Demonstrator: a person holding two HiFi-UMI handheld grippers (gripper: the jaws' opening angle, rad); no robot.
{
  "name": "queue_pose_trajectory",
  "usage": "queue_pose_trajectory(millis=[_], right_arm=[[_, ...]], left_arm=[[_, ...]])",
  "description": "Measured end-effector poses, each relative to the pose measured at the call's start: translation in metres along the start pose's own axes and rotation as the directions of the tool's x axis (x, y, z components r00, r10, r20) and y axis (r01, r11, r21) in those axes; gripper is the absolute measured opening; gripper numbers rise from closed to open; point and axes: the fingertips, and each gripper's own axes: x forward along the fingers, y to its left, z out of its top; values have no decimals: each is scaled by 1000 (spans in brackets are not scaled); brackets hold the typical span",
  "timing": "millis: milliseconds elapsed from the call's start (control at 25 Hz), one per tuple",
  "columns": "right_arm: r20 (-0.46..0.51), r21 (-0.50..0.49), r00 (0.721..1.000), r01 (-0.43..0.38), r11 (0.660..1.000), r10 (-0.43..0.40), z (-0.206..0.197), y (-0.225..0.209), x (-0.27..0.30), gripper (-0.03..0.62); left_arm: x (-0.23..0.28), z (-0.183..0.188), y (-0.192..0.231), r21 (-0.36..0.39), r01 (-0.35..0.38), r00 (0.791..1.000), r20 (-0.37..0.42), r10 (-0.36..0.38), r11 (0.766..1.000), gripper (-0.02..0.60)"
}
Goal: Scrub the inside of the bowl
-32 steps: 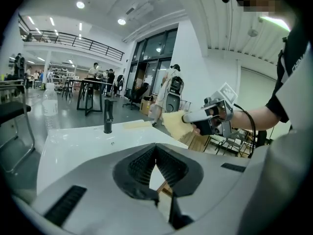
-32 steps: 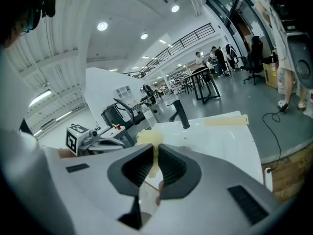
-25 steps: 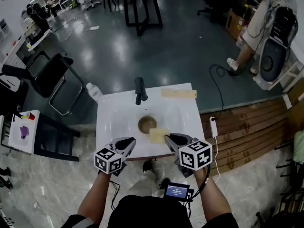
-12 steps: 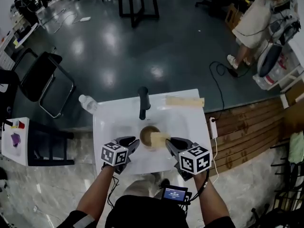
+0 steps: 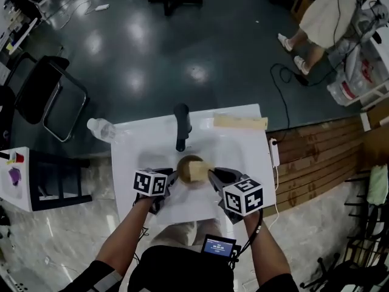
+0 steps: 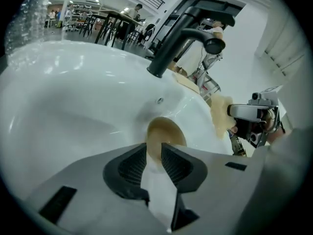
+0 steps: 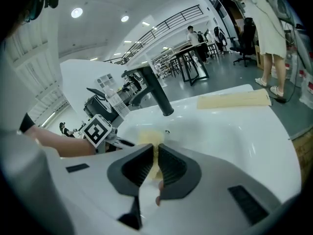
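A tan bowl sits in the white sink basin, just in front of the black faucet. My left gripper is shut on the bowl's near rim. In the left gripper view the rim runs between its jaws, at the left gripper, with the bowl beyond. My right gripper is shut on a yellow sponge, which lies over the bowl's right side. In the right gripper view the sponge sticks out past the right gripper, and it hides the bowl.
A flat yellow pad lies on the sink's back right corner. A clear plastic bottle lies at the back left. A white power strip sits on the wooden floor at the right. A black chair and a person are farther off.
Both grippers have moved forward to the bowl. The sponge went from the bowl's near right side to over its inside. The left gripper reached the rim.
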Motion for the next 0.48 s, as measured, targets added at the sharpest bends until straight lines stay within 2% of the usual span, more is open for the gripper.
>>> queue_pose_trajectory(millis=[200, 480], right_arm=[[-44, 13, 999, -25, 1000, 25, -8, -15, 19, 37], [-101, 12, 994, -41, 999, 42, -18, -31, 39, 37]], left_arm=[[18, -5, 8, -72, -25, 999, -36, 23, 997, 74], [36, -10, 13, -103, -69, 995, -76, 61, 992, 74]])
